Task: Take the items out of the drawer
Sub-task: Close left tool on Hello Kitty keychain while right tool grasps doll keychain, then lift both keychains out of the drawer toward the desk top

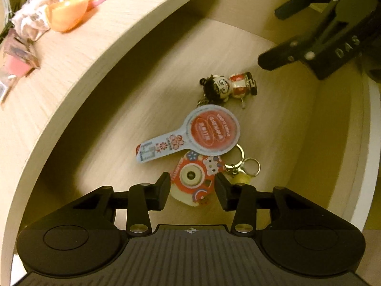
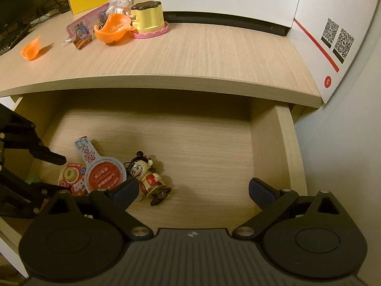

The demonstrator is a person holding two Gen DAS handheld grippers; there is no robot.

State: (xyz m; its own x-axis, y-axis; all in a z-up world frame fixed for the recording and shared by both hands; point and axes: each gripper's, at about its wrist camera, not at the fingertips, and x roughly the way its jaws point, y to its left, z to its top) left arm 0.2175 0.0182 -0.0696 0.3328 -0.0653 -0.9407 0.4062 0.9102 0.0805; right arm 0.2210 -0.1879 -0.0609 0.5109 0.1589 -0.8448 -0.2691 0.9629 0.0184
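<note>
Because the drawer [image 2: 273, 143] is pulled out from under the table [image 2: 190, 54], easy reach from above to the trinkets on its floor. Left gripper [image 1: 193, 186] tipped steeply down, jaws wide and straddling the camera-shaped keychain [image 1: 190, 178], not yet pressing it. Overlapping it, a paddle-shaped tag [image 1: 190, 135]; beyond that, a small figurine [image 1: 228, 88]. Right gripper [image 2: 193, 190] angled down beside the figurine, jaws wide, holding nothing.
</note>
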